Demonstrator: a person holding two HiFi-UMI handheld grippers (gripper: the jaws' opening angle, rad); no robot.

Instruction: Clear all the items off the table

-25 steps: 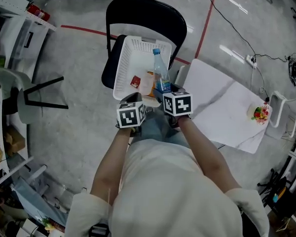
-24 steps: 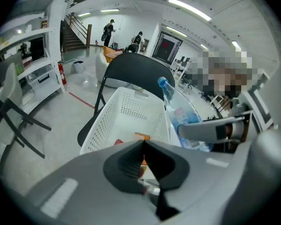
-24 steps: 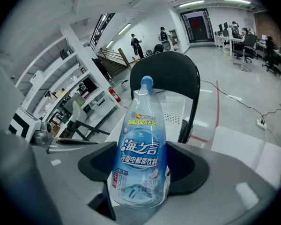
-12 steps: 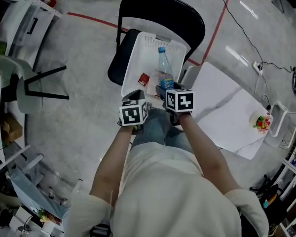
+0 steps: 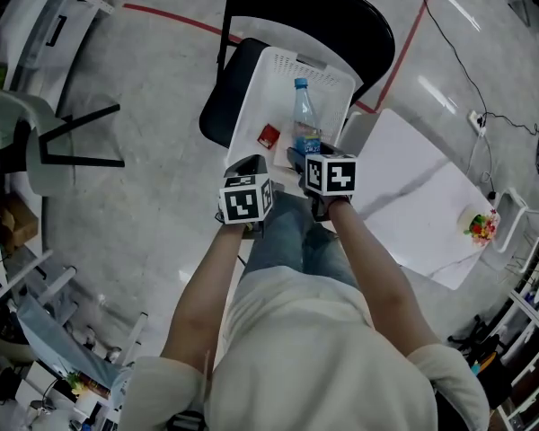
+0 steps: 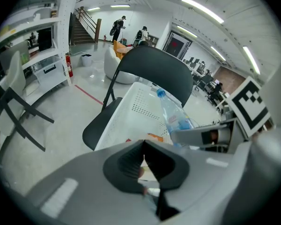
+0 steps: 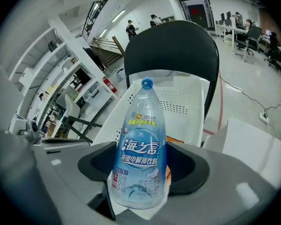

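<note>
left gripper (image 6: 144, 161): jaws closed, pads meeting at the tips. right gripper (image 7: 143, 172): clamped on the lower body of a clear, blue-labelled drink bottle (image 7: 140, 139), upright, at the near end of a white perforated basket (image 5: 251, 106). just ahead of both grippers, in the basket: a small red packet (image 5: 269, 136) and an orange packet (image 6: 155, 136). the basket sits on a black folding chair (image 5: 323, 7). white table (image 5: 413, 205) to the right of the right gripper; a colourful item (image 5: 479, 225) at its far edge, well apart.

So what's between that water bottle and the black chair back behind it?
Only the white basket: a bare strip of its floor, then its perforated far wall. The right gripper view shows it best, and the head view agrees.
</note>
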